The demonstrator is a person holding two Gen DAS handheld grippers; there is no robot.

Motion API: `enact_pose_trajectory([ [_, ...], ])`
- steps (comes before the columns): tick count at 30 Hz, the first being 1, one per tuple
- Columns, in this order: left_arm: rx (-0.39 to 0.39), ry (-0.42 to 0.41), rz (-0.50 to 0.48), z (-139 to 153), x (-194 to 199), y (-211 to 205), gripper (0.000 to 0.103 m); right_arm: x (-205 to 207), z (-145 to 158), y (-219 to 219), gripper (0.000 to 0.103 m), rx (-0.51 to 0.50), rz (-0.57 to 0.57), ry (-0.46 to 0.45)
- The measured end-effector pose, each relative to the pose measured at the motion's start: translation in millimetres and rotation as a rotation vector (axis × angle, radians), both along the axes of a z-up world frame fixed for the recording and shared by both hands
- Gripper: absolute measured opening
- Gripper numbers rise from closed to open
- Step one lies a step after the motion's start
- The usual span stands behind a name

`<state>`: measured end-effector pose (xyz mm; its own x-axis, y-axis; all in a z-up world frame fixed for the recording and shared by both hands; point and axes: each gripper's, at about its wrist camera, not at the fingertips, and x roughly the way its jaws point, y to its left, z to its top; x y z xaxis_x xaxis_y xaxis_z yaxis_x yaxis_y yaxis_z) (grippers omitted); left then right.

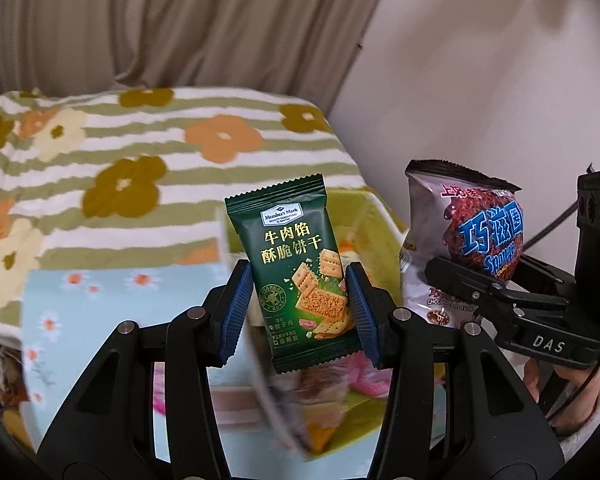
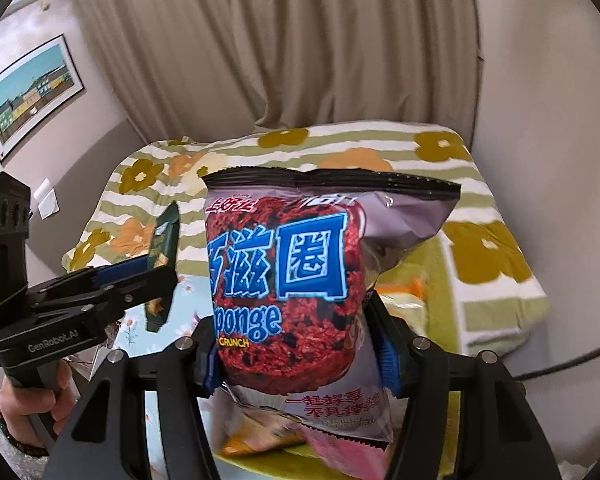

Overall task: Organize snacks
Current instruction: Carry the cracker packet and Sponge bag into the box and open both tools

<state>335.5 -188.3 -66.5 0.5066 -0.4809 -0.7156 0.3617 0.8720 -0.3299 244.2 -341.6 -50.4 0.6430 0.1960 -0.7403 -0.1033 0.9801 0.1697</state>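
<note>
My left gripper (image 1: 300,304) is shut on a dark green biscuit packet (image 1: 296,260), held upright between its blue pads in the air. My right gripper (image 2: 300,356) is shut on a puffy purple bag of chocolate crunch rings (image 2: 296,280), also upright. In the left wrist view the purple bag (image 1: 472,232) and the right gripper (image 1: 500,296) appear at the right. From the right wrist camera, the left gripper (image 2: 156,268) shows at the left with the green packet (image 2: 164,240) seen edge-on. Both hang above a yellow-green container (image 1: 384,224) with blurred snack packets in it.
A bed with a green-striped flowered blanket (image 1: 140,152) lies behind, beige curtains (image 2: 280,48) beyond it. A pale blue flowered cloth (image 1: 112,320) covers the surface below. A framed picture (image 2: 28,92) hangs on the left wall. A hand in a fleecy sleeve (image 2: 16,412) holds the left gripper.
</note>
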Motion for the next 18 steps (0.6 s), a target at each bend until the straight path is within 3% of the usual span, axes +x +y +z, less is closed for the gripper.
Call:
enact_pose_trajectory([
  [8, 0.078, 0.059, -0.07, -25.7, 7.4, -70.3, 0.044, -4.7, -16.2, -61.2, 0.056, 0.043, -0.062, 0.048],
  [13, 0.137, 0.093, -0.103, -43.2, 17.2, -85.1, 0.047, -0.4, -23.7, -71.8, 0.056, 0.065, -0.09, 0.061],
  [14, 0.168, 0.095, -0.111, -46.6, 19.0, -89.4, 0.053, 0.8, -25.1, -73.7, 0.056, 0.067, -0.093, 0.064],
  [16, 0.218, 0.09, -0.113, -48.8, 18.9, -93.6, 0.102, 2.4, -27.9, -74.6, 0.056, 0.072, -0.099, 0.075],
  [18, 0.217, 0.07, -0.109, -47.7, 17.4, -91.0, 0.103, 7.3, -31.4, -74.7, 0.056, 0.069, -0.1, 0.087],
])
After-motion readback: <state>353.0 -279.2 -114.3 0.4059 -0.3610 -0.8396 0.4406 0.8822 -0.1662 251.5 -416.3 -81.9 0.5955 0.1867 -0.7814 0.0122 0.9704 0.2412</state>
